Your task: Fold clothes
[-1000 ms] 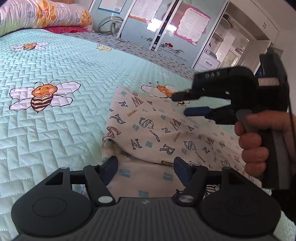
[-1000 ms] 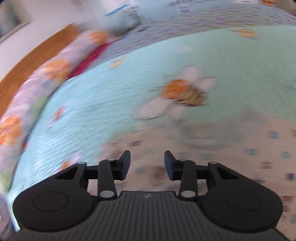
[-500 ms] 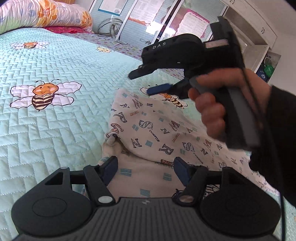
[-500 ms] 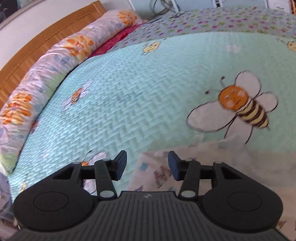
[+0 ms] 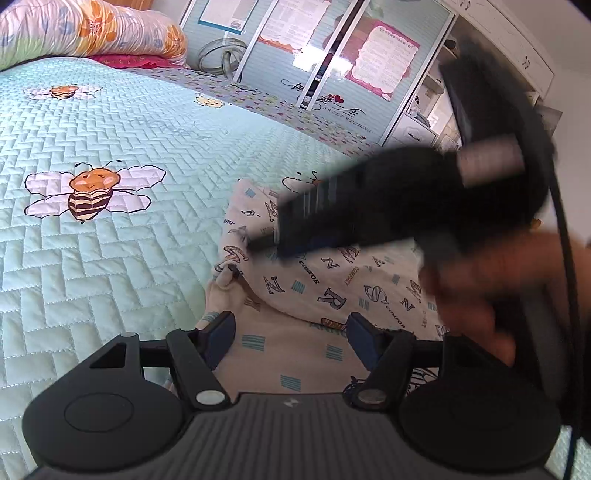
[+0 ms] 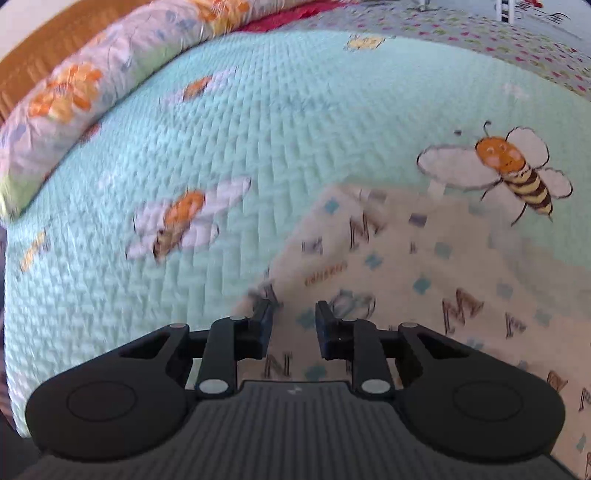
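A cream garment (image 5: 332, 280) printed with letters lies partly folded on the bed, its upper layer turned over a plainer lower layer. My left gripper (image 5: 291, 328) rests low at the near edge, open, with the lower layer between its fingers and no pad pressing on it. My right gripper (image 5: 264, 245), blurred and held by a hand (image 5: 498, 288), points down at the garment's left edge. In the right wrist view the right gripper (image 6: 294, 317) has its jaws closing over the garment (image 6: 406, 280) near that edge. A gap still shows between the pads.
The mint quilted bedspread (image 5: 92, 258) with bee pictures stretches left and behind the garment. A rolled floral quilt (image 5: 92, 33) lies along the head of the bed by a wooden headboard (image 6: 44, 62). Sliding wardrobe doors (image 5: 332, 74) stand beyond the bed.
The right gripper has swung down from above the garment to its left edge, rolling as it went, and its jaws have narrowed. The left gripper has stayed put.
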The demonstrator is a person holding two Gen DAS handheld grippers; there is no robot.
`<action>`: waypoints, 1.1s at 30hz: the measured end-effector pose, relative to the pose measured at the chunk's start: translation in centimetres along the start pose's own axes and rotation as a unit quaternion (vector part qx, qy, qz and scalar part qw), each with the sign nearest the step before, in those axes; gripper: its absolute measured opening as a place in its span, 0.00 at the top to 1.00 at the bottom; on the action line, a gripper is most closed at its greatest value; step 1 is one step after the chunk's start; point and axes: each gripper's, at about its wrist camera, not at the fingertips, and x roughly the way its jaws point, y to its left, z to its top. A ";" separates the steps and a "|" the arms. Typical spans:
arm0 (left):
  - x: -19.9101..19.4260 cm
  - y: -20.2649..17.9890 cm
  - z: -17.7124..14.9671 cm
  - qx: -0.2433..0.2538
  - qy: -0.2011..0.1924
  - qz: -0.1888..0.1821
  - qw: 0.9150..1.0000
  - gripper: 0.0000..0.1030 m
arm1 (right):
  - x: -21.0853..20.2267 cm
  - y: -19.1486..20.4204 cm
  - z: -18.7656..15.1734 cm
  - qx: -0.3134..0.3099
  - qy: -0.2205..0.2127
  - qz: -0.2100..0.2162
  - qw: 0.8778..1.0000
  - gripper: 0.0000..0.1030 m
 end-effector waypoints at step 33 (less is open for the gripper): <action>2.9 -2.4 2.6 0.101 0.065 0.061 0.991 0.31 | -13.7 -8.2 -15.7 0.157 -0.154 -0.130 0.967 0.51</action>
